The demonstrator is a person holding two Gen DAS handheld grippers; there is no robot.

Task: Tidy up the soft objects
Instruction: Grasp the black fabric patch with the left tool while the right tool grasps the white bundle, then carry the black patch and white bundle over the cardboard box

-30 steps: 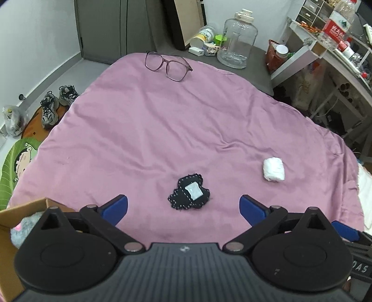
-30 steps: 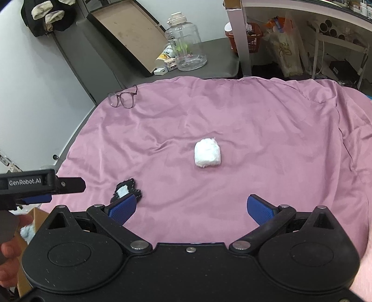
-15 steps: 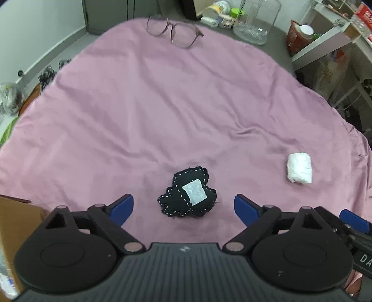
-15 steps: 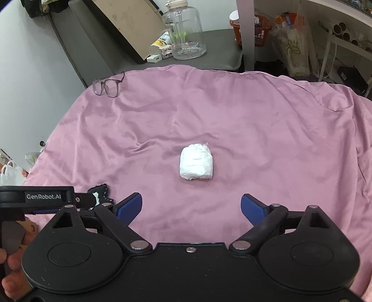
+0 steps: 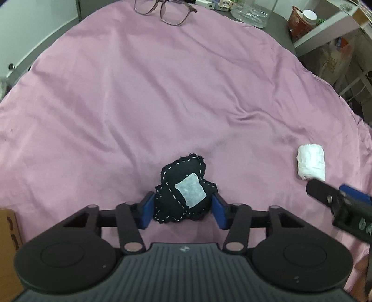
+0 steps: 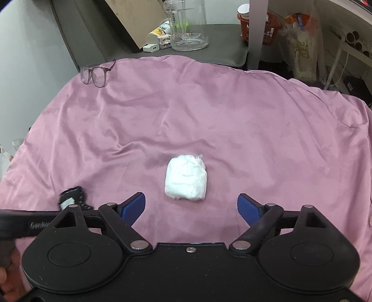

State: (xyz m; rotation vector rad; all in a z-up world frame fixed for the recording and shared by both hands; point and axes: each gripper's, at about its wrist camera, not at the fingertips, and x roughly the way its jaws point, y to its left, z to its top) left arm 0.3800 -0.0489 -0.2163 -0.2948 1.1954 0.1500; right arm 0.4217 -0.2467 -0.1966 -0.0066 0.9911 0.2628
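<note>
A black stitched fabric toy (image 5: 183, 185) with a white patch lies on the pink sheet (image 5: 162, 93). My left gripper (image 5: 183, 210) is closing on it, and both blue pads touch its sides. A white soft bundle (image 6: 186, 180) lies just ahead of my right gripper (image 6: 191, 206). The right jaws are closing slowly but stand wide, and the bundle sits beyond the tips, untouched. The left wrist view shows the same bundle (image 5: 311, 165) at the right, next to the right gripper's finger. The black toy (image 6: 72, 197) peeks out at the left of the right wrist view.
A pair of glasses (image 5: 162, 11) rests at the sheet's far edge. Behind it stand a clear jar (image 6: 188, 23) and small items on a grey surface. A cardboard box corner (image 5: 8, 230) shows at the near left. Shelving and bags (image 6: 302, 51) crowd the right.
Both grippers have come down toward the sheet. The left jaws have narrowed from wide apart onto the black toy. The right gripper has drawn closer to the white bundle.
</note>
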